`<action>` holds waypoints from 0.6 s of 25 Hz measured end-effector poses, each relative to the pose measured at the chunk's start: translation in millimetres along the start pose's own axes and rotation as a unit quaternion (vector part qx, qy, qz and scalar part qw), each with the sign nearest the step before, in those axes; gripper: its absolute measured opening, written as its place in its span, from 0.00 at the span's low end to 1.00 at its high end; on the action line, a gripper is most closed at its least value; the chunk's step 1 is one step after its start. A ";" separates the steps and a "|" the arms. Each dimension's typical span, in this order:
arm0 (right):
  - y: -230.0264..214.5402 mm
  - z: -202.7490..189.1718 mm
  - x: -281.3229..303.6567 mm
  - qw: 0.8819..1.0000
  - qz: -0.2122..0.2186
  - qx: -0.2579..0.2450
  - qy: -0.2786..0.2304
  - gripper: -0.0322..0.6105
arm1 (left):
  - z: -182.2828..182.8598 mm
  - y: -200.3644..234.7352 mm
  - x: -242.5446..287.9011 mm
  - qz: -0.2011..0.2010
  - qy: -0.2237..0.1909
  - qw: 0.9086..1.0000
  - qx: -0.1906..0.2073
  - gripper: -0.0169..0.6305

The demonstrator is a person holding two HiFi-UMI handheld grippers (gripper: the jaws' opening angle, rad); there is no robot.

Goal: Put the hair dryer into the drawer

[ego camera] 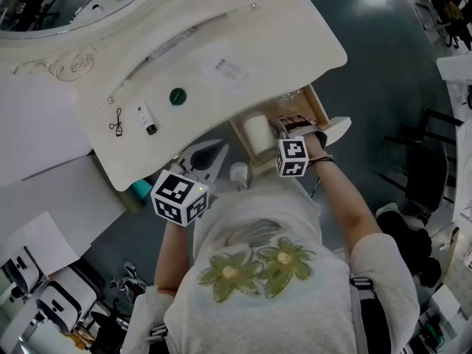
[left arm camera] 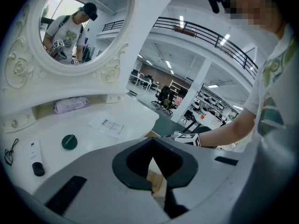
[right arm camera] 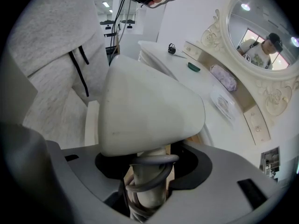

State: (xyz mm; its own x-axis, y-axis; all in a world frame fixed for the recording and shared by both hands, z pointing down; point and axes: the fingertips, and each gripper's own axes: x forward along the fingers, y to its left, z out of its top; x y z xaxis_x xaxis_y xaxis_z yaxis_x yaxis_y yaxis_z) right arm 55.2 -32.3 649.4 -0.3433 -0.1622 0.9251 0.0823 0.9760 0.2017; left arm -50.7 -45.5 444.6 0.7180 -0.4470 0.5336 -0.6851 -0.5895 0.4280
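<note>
The hair dryer (right arm camera: 149,111) is clamped by its handle in the right gripper (right arm camera: 147,195), at the open drawer (ego camera: 318,103) under the counter (ego camera: 147,65). The left gripper (left arm camera: 153,188) is closed on nothing. If released early, the dryer could tip out, and its coiled cord (right arm camera: 150,166) could be caught on the drawer rim.

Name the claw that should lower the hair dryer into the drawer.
Right. The right claw grips the hair dryer by its handle over the open drawer; the left claw holds nothing and sits off to the side.
</note>
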 end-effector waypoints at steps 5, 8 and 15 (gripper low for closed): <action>-2.8 -1.9 4.3 1.000 0.000 -0.006 0.000 0.43 | -3.5 0.6 -2.5 0.004 0.004 1.000 -0.002 0.04; -2.8 -3.7 7.7 1.000 0.005 -0.007 0.001 0.43 | -4.7 1.1 -3.8 0.007 0.006 1.000 -0.004 0.04; 3.1 -6.4 18.3 1.000 0.022 -0.005 0.005 0.43 | -7.6 2.0 -4.6 0.009 0.011 1.000 -0.008 0.04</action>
State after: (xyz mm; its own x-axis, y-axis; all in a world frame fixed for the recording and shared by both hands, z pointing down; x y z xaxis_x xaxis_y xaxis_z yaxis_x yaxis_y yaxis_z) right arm 55.2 -33.2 669.0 -0.3296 -0.1200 0.9365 0.1073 0.9807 0.1635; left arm -56.3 -39.5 448.6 0.7028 -0.4426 0.5570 -0.7000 -0.5700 0.4303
